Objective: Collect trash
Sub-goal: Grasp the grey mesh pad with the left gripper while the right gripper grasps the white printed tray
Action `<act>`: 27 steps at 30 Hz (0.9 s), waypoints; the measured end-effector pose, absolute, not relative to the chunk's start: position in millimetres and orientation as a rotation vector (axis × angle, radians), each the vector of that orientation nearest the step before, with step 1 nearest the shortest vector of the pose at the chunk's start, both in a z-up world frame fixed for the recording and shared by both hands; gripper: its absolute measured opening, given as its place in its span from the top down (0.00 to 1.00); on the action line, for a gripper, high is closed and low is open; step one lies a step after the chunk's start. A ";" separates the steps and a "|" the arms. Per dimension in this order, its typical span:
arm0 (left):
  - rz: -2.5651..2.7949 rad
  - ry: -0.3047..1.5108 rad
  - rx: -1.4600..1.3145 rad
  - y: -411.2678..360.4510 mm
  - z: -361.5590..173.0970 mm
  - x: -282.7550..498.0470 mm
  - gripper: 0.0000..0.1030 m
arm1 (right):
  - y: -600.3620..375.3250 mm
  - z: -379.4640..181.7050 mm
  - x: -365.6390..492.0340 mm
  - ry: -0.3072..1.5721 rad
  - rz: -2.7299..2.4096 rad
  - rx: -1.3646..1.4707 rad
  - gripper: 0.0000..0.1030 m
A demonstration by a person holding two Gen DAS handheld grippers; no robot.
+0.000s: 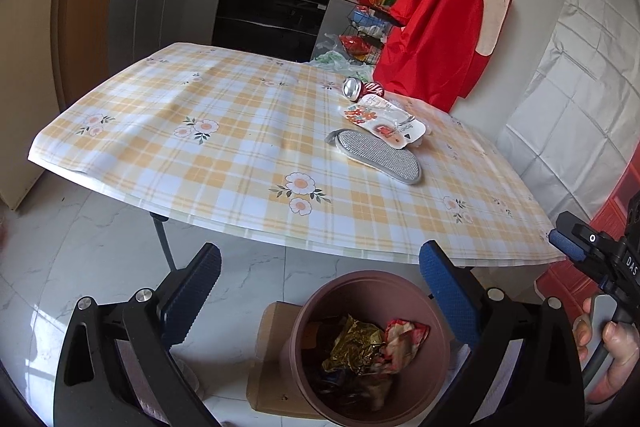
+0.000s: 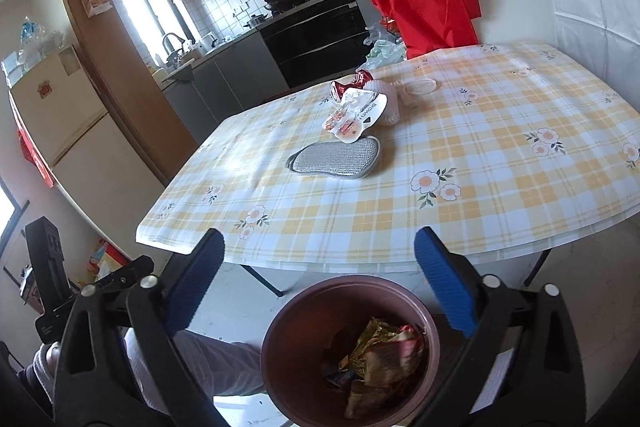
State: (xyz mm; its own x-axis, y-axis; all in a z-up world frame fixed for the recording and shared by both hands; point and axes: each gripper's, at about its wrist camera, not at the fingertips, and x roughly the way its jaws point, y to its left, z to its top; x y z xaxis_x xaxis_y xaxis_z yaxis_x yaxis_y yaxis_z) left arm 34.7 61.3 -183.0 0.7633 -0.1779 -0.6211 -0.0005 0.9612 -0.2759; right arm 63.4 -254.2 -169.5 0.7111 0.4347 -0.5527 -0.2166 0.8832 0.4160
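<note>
A brown bin [image 1: 304, 351] with crumpled wrappers [image 1: 372, 347] inside stands on the floor below the table's near edge; it also shows in the right wrist view [image 2: 296, 351]. On the checked tablecloth [image 1: 224, 131] lie a crushed red can [image 1: 362, 89], a torn white printed wrapper [image 1: 384, 121] and a grey scrubbing pad [image 1: 378, 157]. The right wrist view shows the same can [image 2: 348, 87], wrapper [image 2: 356, 117] and pad [image 2: 336, 158]. My left gripper [image 1: 320, 291] and right gripper [image 2: 320, 279] are both open and empty, held above the bin.
A red garment [image 1: 444, 7] hangs at the table's far right. A kitchen counter and black oven [image 1: 272, 11] stand behind the table. A fridge [image 2: 60, 115] stands at the left. Cardboard [image 1: 268, 359] lies under the bin.
</note>
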 end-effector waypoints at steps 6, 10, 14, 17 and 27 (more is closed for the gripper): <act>-0.083 0.701 -0.244 64.4 -188.2 39.9 0.06 | -245.6 -177.9 75.3 0.735 0.338 0.219 0.06; -0.067 0.698 -0.240 68.4 -189.8 49.3 0.06 | -242.2 -187.9 92.9 0.786 0.322 0.145 0.06; -0.077 0.715 -0.257 71.8 -194.6 65.6 0.06 | -241.2 -195.6 120.3 0.837 0.277 0.098 0.06; -0.105 0.740 -0.268 69.7 -196.7 82.7 0.06 | -239.9 -197.3 140.1 0.832 0.261 0.068 0.06; -0.259 0.878 -0.373 26.7 -223.1 195.6 0.18 | -250.3 -215.9 207.9 0.834 0.270 0.151 0.06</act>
State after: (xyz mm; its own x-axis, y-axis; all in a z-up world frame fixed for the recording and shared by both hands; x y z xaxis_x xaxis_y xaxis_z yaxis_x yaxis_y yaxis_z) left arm 195.6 26.7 -223.1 0.6141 -0.3697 -0.6972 0.0681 0.9050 -0.4199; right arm 207.9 -250.3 -215.9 0.6403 0.2945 -0.7094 -0.1767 0.9553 0.2371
